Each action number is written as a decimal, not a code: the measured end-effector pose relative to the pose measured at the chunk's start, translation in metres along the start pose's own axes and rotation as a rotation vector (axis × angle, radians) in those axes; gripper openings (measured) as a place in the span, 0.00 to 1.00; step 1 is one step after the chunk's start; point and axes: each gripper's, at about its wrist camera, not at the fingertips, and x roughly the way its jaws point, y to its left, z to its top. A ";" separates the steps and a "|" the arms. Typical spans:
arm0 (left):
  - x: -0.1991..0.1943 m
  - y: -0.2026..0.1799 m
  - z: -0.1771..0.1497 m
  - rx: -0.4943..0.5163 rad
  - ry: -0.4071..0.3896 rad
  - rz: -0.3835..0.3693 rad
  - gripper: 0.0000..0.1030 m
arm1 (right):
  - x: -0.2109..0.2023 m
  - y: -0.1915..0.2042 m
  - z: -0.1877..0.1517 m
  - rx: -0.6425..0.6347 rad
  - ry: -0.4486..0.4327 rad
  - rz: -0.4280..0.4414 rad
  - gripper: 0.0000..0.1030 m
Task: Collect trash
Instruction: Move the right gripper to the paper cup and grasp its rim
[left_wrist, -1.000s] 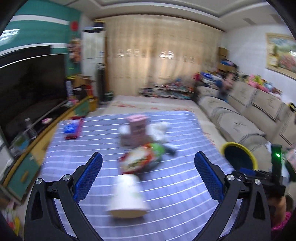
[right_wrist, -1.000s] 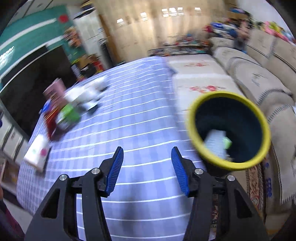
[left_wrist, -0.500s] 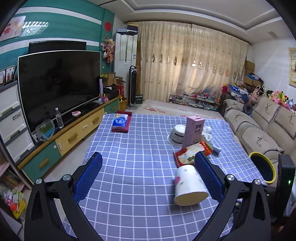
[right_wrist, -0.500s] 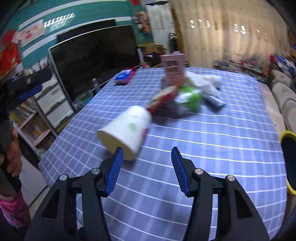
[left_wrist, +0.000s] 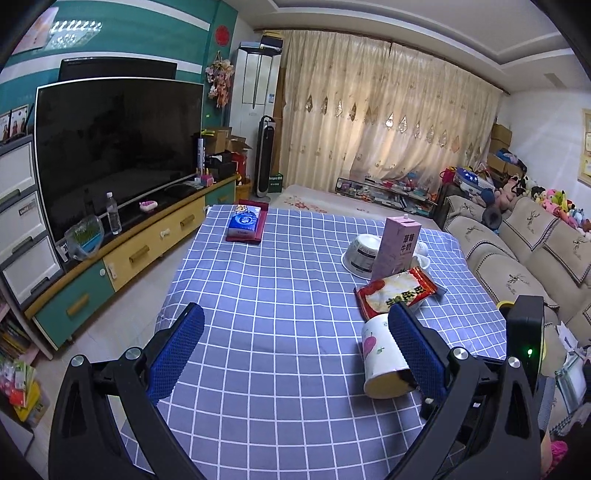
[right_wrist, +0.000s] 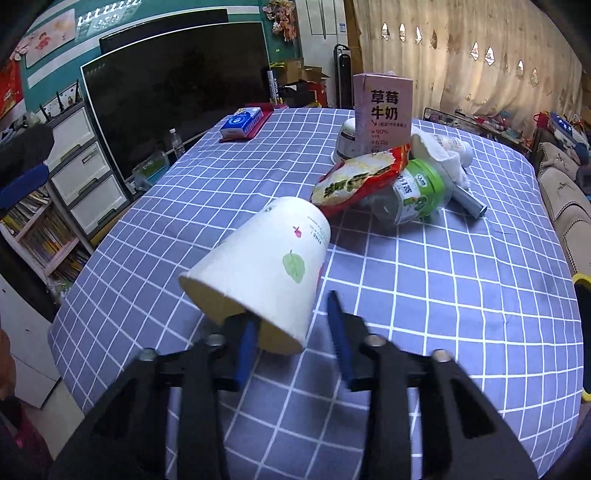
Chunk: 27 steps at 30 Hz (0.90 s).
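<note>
A white paper cup (right_wrist: 266, 266) lies on its side on the blue checked tablecloth (right_wrist: 461, 280), its mouth facing my right gripper (right_wrist: 293, 338). That gripper is open, its left finger (right_wrist: 245, 350) at the cup's rim and the right finger beside it. Behind the cup lie a red snack bag (right_wrist: 360, 177), a green-labelled jar (right_wrist: 417, 190), crumpled tissue (right_wrist: 439, 151), a pink milk carton (right_wrist: 384, 110) and a white bowl (right_wrist: 345, 138). My left gripper (left_wrist: 291, 349) is open and empty above the near table, the cup (left_wrist: 380, 356) by its right finger.
A yellow-rimmed bin (right_wrist: 583, 332) stands off the table's right edge, in front of the sofa (left_wrist: 524, 251). A blue tissue pack on a red tray (left_wrist: 245, 223) sits at the far left corner. A TV and low cabinet (left_wrist: 110, 251) run along the left.
My right gripper swung from the bin to the table and closed in on the paper cup, now at its rim. My left gripper turned left and drew back a little.
</note>
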 end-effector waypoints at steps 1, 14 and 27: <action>0.000 0.001 -0.001 0.000 0.001 0.000 0.95 | 0.001 -0.001 0.001 0.000 -0.002 -0.001 0.17; 0.010 -0.018 -0.004 0.028 0.025 -0.021 0.95 | -0.050 -0.051 0.001 0.101 -0.081 0.012 0.03; 0.029 -0.052 -0.011 0.055 0.066 -0.057 0.95 | -0.134 -0.253 -0.036 0.484 -0.212 -0.378 0.03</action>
